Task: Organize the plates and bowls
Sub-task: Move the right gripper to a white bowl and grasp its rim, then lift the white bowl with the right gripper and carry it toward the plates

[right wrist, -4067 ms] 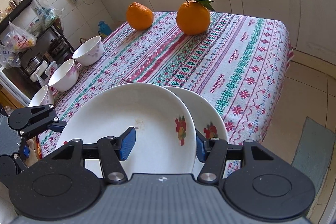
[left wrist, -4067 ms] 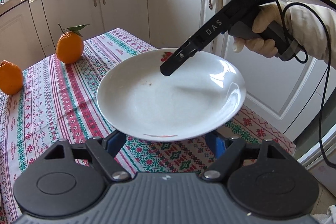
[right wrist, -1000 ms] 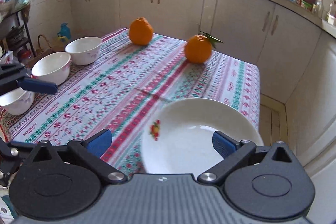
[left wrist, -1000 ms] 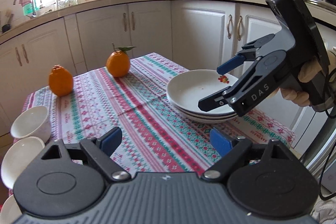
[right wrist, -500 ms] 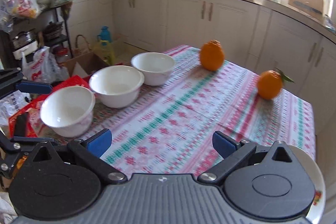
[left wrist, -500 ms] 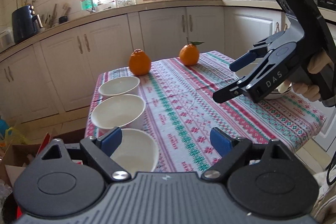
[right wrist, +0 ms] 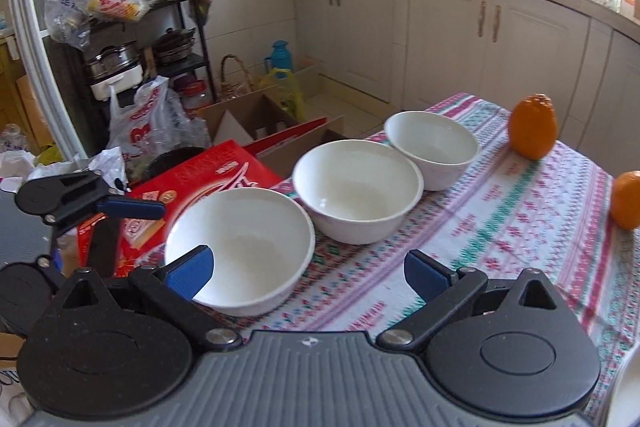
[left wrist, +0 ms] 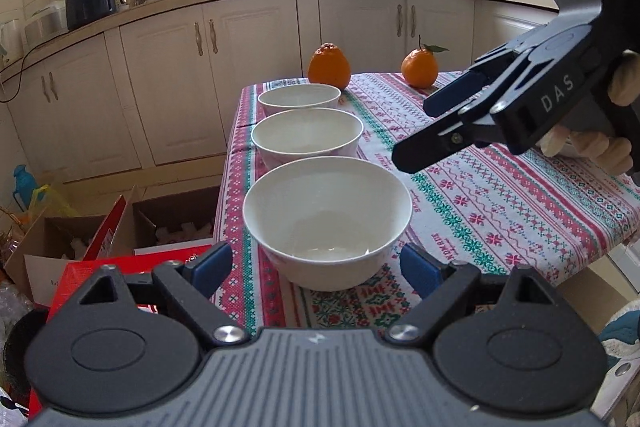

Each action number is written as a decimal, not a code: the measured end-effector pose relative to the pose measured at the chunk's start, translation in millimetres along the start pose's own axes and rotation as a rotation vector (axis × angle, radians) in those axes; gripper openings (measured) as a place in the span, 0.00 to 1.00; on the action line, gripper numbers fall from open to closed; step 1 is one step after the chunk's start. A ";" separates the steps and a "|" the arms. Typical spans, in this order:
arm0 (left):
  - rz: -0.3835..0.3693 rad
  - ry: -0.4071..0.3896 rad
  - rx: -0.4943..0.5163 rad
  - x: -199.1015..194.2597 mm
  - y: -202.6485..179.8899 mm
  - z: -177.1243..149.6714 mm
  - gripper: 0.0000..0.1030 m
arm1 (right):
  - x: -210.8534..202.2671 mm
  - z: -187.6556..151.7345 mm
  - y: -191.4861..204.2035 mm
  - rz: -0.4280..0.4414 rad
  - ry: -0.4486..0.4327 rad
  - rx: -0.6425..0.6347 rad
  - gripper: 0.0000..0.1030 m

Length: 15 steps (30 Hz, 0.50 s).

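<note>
Three white bowls in a row along one edge of the worktop (left wrist: 520,211), on a patterned red-and-green cloth: near bowl (left wrist: 327,223), middle bowl (left wrist: 307,139), far bowl (left wrist: 299,98). Rims of neighbours close together, touching or not I cannot tell. Two oranges (left wrist: 329,65) stand beyond the far bowl, well apart from each other.

Left wrist view: shows the right claw (left wrist: 424,131) from the side, held by a gloved hand (left wrist: 592,143) above the cloth, fingers apart, nothing between them. Also shows cabinets and a window behind.

Right wrist view: shows the left claw (right wrist: 132,207) at the far left edge, off the side of the worktop, over a red box (right wrist: 192,187) (only one blue pad clearly visible there). Shelving, hanging bags and cardboard boxes on the floor appear only here. A sliver of white rim at the lower right corner, too cropped to name.

Left claw (left wrist: 316,267): fingers wide apart, empty; near bowl sits just ahead, centred between the pads, not touched.

Right claw (right wrist: 308,267): fingers wide apart, empty; near bowl (right wrist: 240,247) lies ahead and left, its rim behind the left pad.
</note>
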<state>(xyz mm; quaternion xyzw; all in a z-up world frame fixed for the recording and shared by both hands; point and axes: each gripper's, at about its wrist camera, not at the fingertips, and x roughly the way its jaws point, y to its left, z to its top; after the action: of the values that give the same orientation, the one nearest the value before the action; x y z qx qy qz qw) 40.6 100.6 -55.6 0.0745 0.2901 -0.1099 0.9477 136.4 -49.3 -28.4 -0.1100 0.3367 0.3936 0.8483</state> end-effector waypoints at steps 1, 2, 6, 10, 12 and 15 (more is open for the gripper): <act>-0.003 0.005 -0.002 2.2 1.6 -1.6 0.88 | 3.6 1.0 2.2 0.013 0.005 0.000 1.00; -0.008 0.007 -0.002 3.7 2.4 -3.1 0.88 | 7.0 2.2 2.6 0.028 0.011 0.000 0.99; -0.021 0.011 -0.001 7.6 3.9 -6.9 0.88 | 21.7 5.9 5.3 0.066 0.030 0.012 0.96; -0.044 0.014 0.002 11.0 5.4 -6.6 0.87 | 32.0 6.7 5.0 0.097 0.046 0.028 0.92; -0.054 0.020 0.009 12.8 5.0 -6.8 0.85 | 37.4 7.6 3.9 0.110 0.061 0.034 0.84; -0.067 0.017 0.010 13.5 4.9 -6.2 0.83 | 44.4 8.8 2.6 0.120 0.078 0.040 0.79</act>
<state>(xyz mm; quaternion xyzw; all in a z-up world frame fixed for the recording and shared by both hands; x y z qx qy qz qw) 49.4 104.3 -67.9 0.0704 0.2999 -0.1425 0.9406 159.4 -17.3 -50.8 -0.0881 0.3834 0.4324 0.8113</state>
